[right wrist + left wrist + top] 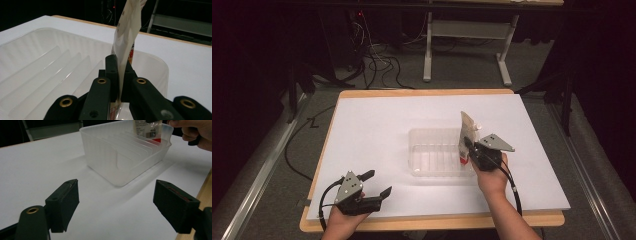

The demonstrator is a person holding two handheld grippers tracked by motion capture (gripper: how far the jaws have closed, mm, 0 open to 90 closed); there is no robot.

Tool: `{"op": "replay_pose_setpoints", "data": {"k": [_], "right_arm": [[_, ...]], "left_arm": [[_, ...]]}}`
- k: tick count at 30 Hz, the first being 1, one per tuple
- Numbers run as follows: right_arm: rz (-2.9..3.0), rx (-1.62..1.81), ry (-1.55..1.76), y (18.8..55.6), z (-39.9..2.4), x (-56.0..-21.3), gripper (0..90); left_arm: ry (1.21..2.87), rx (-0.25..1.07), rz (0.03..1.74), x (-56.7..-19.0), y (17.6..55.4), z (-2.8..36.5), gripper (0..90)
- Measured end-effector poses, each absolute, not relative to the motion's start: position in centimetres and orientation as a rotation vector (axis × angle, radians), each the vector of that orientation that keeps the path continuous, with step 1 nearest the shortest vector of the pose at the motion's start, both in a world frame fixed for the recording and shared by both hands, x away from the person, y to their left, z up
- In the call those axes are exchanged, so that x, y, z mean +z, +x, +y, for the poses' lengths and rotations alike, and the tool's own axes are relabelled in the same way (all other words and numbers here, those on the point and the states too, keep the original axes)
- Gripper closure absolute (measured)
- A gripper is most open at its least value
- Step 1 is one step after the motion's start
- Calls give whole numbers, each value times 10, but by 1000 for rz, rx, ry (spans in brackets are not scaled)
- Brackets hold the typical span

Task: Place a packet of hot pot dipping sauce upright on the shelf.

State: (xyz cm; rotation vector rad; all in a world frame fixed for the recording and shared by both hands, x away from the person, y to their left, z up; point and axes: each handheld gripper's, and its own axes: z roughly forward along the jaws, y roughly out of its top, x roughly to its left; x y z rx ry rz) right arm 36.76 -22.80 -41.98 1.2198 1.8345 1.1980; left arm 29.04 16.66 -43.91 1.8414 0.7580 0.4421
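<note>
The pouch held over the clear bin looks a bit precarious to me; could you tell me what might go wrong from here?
1. The right gripper pinches the pouch by a thin edge, so it could slip or twist before settling.
2. The pouch sits at the bin's right end near the dividers; it may catch on a rib or the rim instead of dropping into a slot.
3. The left gripper is open and away from the light bin, so a push could shift it.
</note>
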Motion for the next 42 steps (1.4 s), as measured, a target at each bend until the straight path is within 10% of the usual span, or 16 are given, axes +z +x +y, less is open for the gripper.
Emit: {"op": "replay_pose_setpoints", "data": {"k": [23,42], "right_arm": [[1863,1231,1233,357,-233,-422,840],[1899,1339,1183,348,-240,-409,398]], "left_arm": [[1848,436,754,-439,291,165,212],[1854,434,752,-440,291,164,212]]}}
